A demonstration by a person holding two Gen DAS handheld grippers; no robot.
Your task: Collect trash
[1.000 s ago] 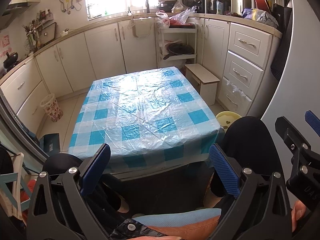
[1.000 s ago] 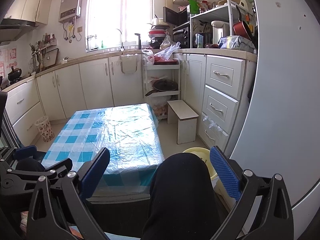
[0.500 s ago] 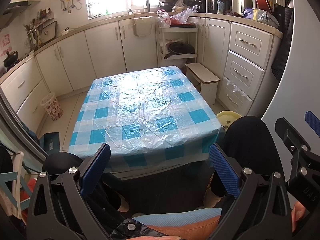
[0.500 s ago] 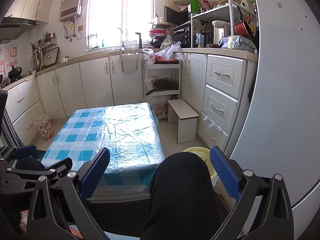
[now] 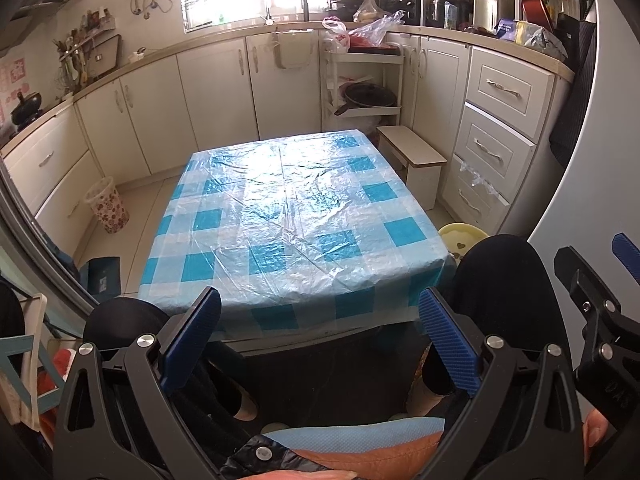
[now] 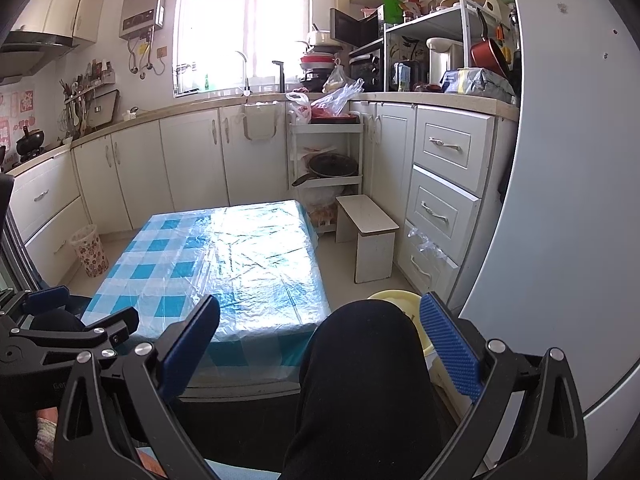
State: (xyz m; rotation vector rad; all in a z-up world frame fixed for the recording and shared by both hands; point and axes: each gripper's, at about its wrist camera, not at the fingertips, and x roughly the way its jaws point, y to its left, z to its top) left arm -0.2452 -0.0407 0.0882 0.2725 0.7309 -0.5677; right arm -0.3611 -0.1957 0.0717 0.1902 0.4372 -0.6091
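A low table under a blue-and-white checked plastic cover (image 5: 296, 216) stands in the middle of the kitchen floor; nothing lies on its top. It also shows in the right wrist view (image 6: 236, 264). A flowered waste basket (image 5: 107, 205) stands on the floor left of the table, by the cabinets, and shows in the right wrist view (image 6: 90, 250) too. My left gripper (image 5: 320, 340) is open and empty, held near the table's near edge above the person's lap. My right gripper (image 6: 320, 340) is open and empty over the person's black-clad knee (image 6: 360, 360).
A white step stool (image 5: 416, 164) stands right of the table. A yellow basin (image 5: 462, 236) sits on the floor by the drawers. White cabinets (image 5: 224, 92) line the far and left walls. A shelf cart with a pan (image 5: 366, 96) stands at the back.
Both views have shifted only slightly; the grippers stay open and nothing has been picked up or moved.
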